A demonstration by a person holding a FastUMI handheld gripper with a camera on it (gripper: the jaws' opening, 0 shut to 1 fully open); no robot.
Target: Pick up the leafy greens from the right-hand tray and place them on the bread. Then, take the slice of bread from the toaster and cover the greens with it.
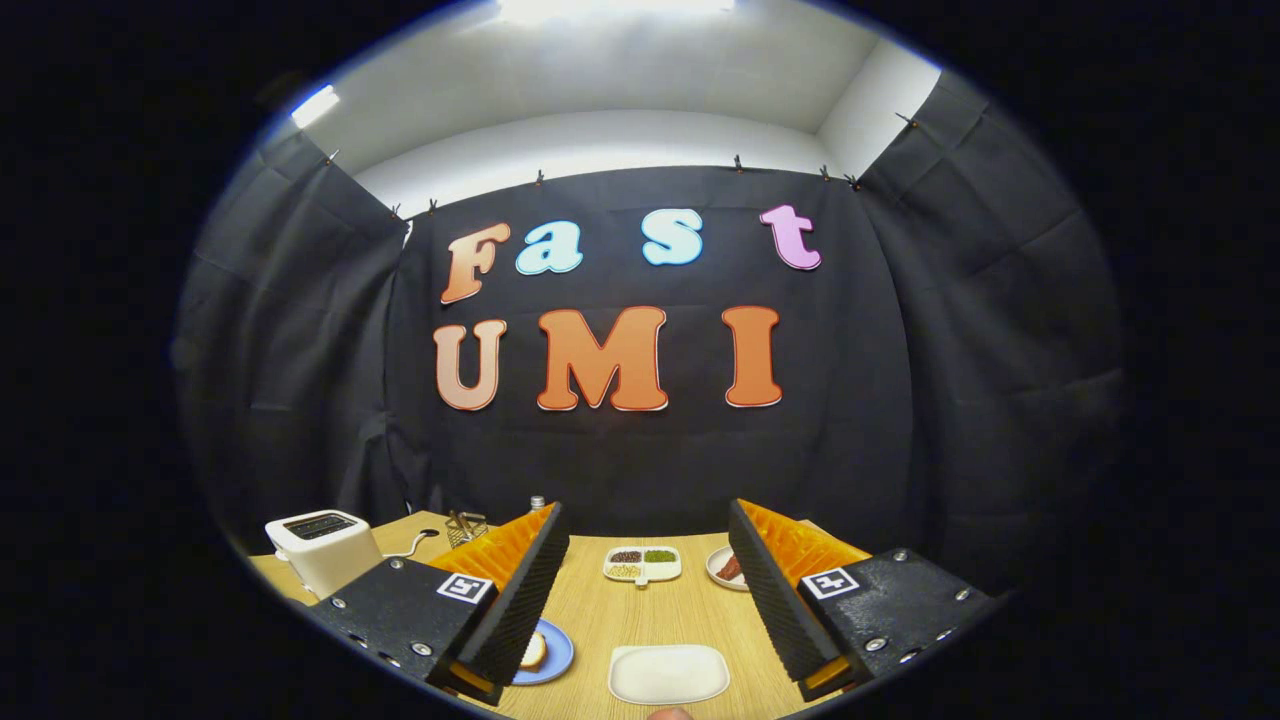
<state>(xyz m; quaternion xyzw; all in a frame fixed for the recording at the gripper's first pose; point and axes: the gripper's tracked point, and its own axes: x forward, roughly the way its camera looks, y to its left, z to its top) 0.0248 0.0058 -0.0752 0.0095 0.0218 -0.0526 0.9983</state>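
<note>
Hovering over the wooden table (640,615), the gripper (640,600) has its fingers spread wide and holds nothing. A white toaster (322,548) sits at the table's far left corner. Bread (533,651) lies on a blue plate (553,655) by the left finger. A white tray (668,673) sits between the fingers.

Gripper (640,590): hand-held two-finger tool, raised above the wooden table, aimed level and forward.
Fingers (520,590): spread wide apart, nothing between them, touching nothing.
Inner pads: ribbed, facing each other across the gap.
Finger mounts: blocky plates with bolts, each bearing a square printed marker.
Tilt: both fingers at about the same height, angled symmetrically outward toward the tips.
</note>
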